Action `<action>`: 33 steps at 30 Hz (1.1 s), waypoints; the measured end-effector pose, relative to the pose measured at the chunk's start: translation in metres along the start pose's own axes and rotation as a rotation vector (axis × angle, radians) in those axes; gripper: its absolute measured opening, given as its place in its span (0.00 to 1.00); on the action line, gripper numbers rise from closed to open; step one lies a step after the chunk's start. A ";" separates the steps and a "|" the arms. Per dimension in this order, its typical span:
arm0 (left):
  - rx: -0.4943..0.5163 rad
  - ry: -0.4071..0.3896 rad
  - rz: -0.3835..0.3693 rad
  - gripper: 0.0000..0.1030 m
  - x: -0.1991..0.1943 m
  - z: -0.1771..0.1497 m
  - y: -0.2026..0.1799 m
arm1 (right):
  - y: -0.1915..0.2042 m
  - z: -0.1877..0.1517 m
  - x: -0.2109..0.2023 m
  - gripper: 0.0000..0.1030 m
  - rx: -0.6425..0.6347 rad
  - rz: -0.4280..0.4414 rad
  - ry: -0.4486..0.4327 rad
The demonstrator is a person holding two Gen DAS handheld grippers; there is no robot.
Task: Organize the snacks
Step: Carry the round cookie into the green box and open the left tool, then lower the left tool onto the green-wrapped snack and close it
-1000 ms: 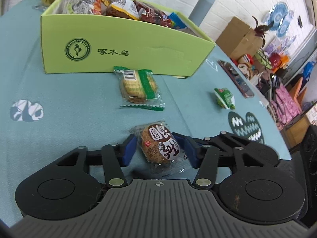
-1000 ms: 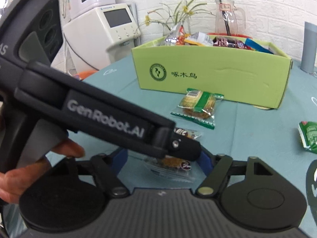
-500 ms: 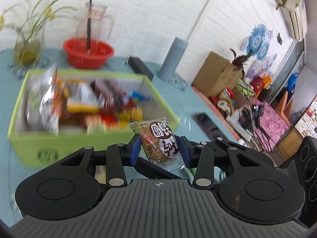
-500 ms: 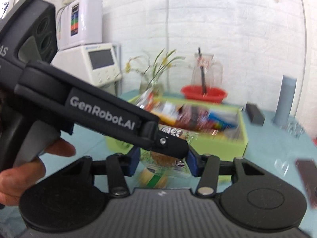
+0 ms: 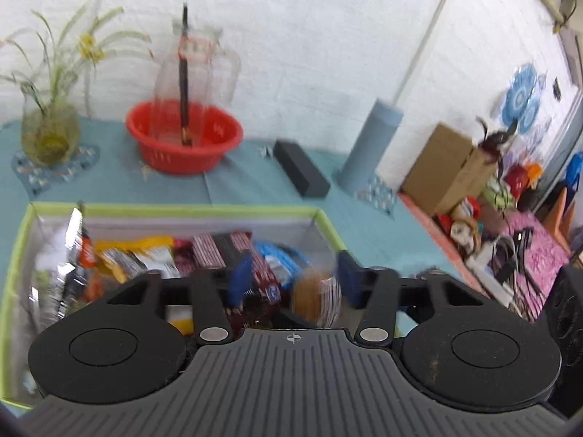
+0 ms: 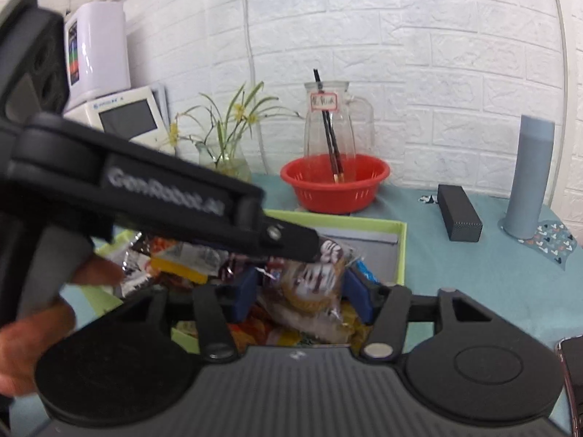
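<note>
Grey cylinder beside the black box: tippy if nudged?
Likely yes: the grey cylinder stands tall and narrow on a patterned mat. Once down, its round body would probably roll. Its weight can't be judged from here.

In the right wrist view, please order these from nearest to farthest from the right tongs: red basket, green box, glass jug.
1. Green box: directly under the right tongs, which are opening.
2. Red basket: behind the box, centre.
3. Glass jug: standing in the basket's far part, by the wall.
</note>
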State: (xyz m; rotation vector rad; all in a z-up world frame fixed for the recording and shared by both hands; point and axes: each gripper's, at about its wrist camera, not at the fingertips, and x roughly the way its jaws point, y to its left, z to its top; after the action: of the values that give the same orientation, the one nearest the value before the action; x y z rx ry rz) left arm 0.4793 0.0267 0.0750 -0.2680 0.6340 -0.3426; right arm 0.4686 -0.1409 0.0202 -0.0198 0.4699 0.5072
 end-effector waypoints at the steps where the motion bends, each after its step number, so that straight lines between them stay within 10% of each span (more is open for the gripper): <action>1: 0.001 -0.034 0.000 0.65 -0.010 0.002 0.001 | -0.001 0.001 -0.005 0.67 0.002 0.007 -0.011; 6: 0.001 -0.122 0.023 0.66 -0.041 0.009 0.003 | -0.005 0.008 -0.031 0.90 -0.027 -0.067 -0.095; 22: 0.076 -0.041 -0.077 0.68 -0.036 -0.009 -0.042 | -0.040 0.014 -0.083 0.91 0.009 -0.209 -0.165; 33: 0.135 0.143 -0.213 0.70 -0.015 -0.053 -0.089 | -0.080 -0.098 -0.090 0.91 0.207 -0.069 0.168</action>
State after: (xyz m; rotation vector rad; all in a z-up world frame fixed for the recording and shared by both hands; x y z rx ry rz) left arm 0.4154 -0.0562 0.0728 -0.1829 0.7216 -0.6112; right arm 0.3950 -0.2654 -0.0357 0.1205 0.6827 0.3887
